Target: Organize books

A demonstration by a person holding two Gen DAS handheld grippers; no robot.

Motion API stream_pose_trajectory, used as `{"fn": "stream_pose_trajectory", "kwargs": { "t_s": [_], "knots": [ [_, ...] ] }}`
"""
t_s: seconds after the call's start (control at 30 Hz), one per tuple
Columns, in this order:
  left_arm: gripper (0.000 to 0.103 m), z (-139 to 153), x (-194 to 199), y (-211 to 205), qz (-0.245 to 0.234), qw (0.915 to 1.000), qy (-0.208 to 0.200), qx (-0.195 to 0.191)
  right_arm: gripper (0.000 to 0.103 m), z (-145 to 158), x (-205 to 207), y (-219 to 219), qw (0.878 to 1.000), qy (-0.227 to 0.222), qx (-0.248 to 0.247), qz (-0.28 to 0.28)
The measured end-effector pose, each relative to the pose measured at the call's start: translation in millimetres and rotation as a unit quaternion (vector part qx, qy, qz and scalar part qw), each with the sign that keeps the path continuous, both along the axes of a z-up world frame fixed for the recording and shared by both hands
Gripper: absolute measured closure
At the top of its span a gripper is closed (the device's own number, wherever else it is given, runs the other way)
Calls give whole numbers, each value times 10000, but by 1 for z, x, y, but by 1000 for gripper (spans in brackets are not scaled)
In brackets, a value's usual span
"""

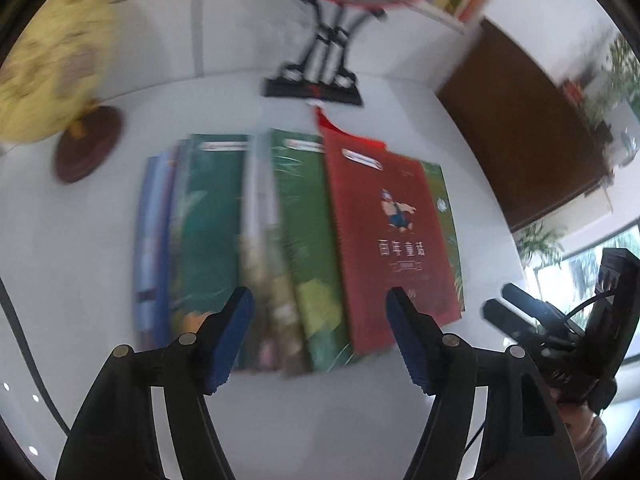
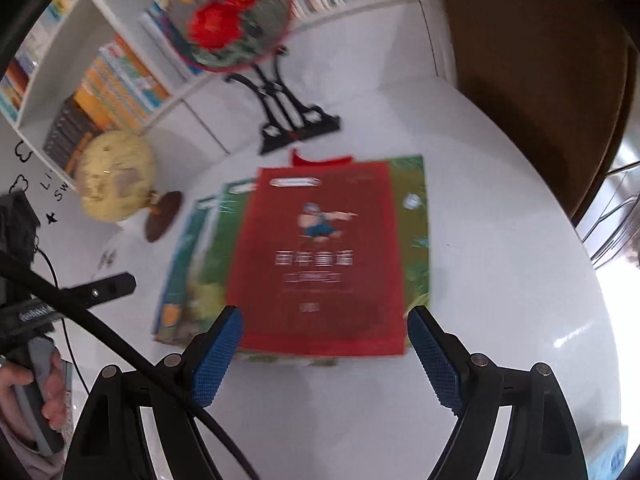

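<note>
Red-covered paperback point(image 2: 320, 260), thin and glossy, lying flat on top of a fanned spread of similar books point(image 1: 256, 248) at the middle of the white worktop point(image 2: 500, 240). Judged light, bendable and slick: covers will probably slide over one another if pushed from the side. Best hold is likely the near bottom edge, which faces both grippers, or squaring the stack by its long sides.

Beneath and left of it: green, teal and blue covers, overlapping like tiles (exact count unclear, motion blur smears the edges). One green book shows along the red one's right side.

Left gripper point(image 1: 320, 336): jaws partly apart, hanging over the near ends of the middle books, nothing held. Right gripper point(image 2: 324, 356): jaws wide, framing the red book's near edge, empty.

Behind the books: black stand point(image 2: 296, 124) carrying a round fan point(image 2: 232, 20) with red flowers, a yellowish globe point(image 2: 116, 176) on a brown base, a white bookshelf point(image 2: 100, 60).

Hidden or doubtful: book thickness, spines, whether any jaw touches a cover.
</note>
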State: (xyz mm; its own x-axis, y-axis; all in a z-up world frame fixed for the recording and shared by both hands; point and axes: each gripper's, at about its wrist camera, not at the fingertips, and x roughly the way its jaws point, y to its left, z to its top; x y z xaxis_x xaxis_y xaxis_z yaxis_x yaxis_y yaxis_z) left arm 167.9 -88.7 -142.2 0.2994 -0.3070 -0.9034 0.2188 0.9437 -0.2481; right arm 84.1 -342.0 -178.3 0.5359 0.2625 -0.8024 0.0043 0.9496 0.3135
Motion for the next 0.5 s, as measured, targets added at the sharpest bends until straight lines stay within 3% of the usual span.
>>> {"fn": "stream_pose_trajectory", "kwargs": {
  "t_s": [0.2, 0.33, 0.5],
  "knots": [
    [36, -32, 20, -47, -319, 9992, 171, 184, 20, -49, 24, -21, 9999, 117, 36, 57],
    [34, -42, 26, -56, -189, 9997, 130, 122, 18, -72, 32, -36, 9982, 298, 517, -71],
    [10, -47, 23, -70, -302, 9995, -101, 71, 8, -80, 32, -41, 9962, 17, 873, 30]
  ]
}}
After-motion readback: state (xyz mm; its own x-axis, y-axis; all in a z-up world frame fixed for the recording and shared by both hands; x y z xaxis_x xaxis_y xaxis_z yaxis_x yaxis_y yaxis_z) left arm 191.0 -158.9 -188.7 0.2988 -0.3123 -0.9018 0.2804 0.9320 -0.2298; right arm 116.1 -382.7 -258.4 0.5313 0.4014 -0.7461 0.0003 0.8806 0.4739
